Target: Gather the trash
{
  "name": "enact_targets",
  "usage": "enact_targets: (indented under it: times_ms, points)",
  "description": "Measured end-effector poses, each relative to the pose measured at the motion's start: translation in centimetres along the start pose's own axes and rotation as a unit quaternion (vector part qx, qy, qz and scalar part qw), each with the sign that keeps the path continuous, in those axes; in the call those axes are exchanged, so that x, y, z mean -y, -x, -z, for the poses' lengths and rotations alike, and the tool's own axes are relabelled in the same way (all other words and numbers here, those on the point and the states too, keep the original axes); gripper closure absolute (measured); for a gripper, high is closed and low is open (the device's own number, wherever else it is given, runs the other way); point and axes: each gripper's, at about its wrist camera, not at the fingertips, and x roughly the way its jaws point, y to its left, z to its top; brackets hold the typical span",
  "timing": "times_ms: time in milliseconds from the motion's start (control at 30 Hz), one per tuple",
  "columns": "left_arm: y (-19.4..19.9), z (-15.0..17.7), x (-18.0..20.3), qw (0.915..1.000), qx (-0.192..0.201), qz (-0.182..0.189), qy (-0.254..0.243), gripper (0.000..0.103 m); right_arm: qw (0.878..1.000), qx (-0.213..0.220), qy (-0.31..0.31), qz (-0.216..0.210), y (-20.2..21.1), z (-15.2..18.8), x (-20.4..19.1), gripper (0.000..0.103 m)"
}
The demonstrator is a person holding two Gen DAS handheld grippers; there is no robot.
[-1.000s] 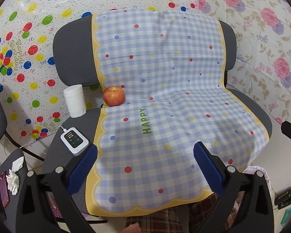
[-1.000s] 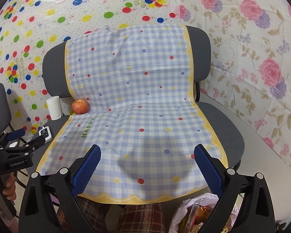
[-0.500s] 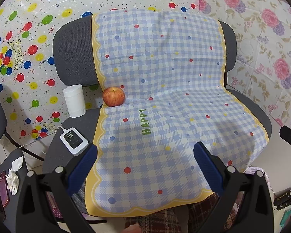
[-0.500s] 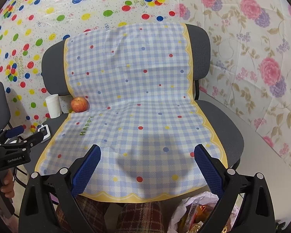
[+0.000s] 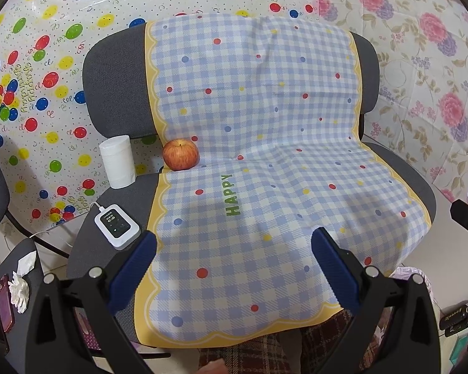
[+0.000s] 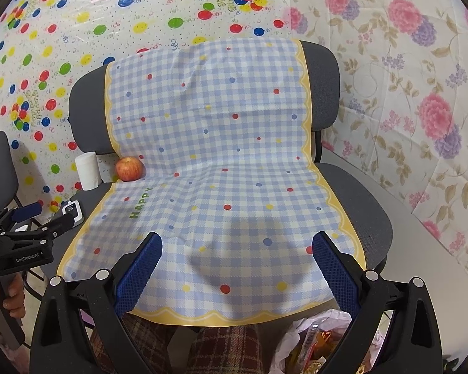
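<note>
Jaws spread on both grippers; trash bag [image 6: 312, 336] mouth faces up.

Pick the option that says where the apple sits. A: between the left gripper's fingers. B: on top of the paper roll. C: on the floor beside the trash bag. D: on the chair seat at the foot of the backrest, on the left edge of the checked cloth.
D: the apple rests on the chair seat against the backrest, at the checked cloth's left edge, with the paper roll standing apart beside it.

Home room, party-print wall sheets [image 5: 40, 71], cloth-draped chair [image 5: 115, 71]
</note>
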Motion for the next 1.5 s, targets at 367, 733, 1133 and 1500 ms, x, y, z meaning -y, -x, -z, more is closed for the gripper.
enact_targets:
  times_ms: [367,733,1133,1500]
  points:
    - [-0.25,0.08,-0.12,1.0000,-0.002,0.000,-0.001,0.007,1.000,0.000,0.000,-0.001,0.09,-0.08,0.01,0.007]
    - [-0.28,0.16,-0.13,1.0000,-0.003,-0.002,0.000,0.007,1.000,-0.001,0.000,-0.001,0.04,0.02,0.04,0.007]
    - [-0.39,0.15,-0.25,1.0000,-0.002,0.000,-0.002,0.007,1.000,-0.002,-0.001,-0.002,0.01,0.25,0.33,0.007]
    - [-0.25,0.34,-0.66,0.9999,0.008,-0.001,-0.006,0.007,1.000,-0.003,-0.006,0.001,-0.25,0.56,0.70,0.007]
